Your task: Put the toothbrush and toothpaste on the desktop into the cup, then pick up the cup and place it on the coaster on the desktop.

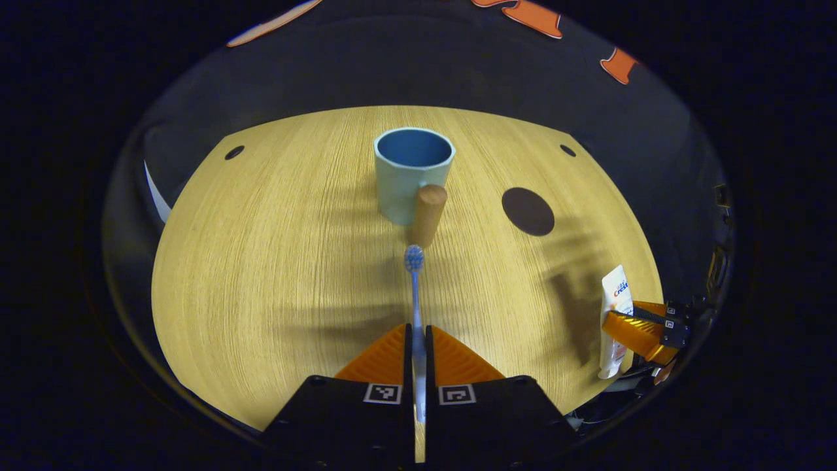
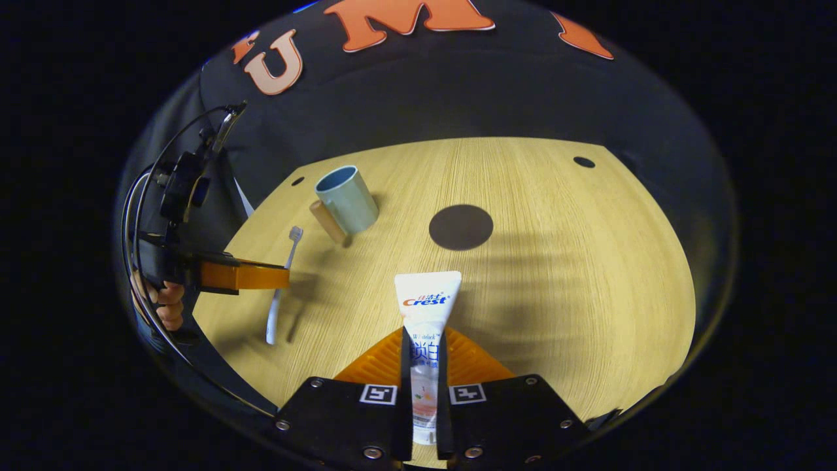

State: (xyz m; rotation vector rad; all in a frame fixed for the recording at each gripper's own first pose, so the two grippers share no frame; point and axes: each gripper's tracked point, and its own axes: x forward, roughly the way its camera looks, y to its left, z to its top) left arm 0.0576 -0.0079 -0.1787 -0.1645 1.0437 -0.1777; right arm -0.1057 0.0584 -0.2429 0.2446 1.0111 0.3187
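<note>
- Left tool [image 1: 417,340] is clamped on the toothbrush [image 1: 414,288], bristles pointing at the cup [image 1: 412,171].
- Right tool [image 2: 424,356] grips the toothpaste [image 2: 425,314], held over the bench [image 2: 588,275].
- Cup stands left of the dark coaster [image 2: 461,227].

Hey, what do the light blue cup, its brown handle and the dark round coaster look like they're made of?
The light blue cup looks like matte ceramic or plastic, smooth with no glare. Its brown cylindrical handle looks like wood or cork, with a dull, warm tone. The dark round coaster is flat and unreflective, maybe felt, rubber or leather; hard to tell.
</note>
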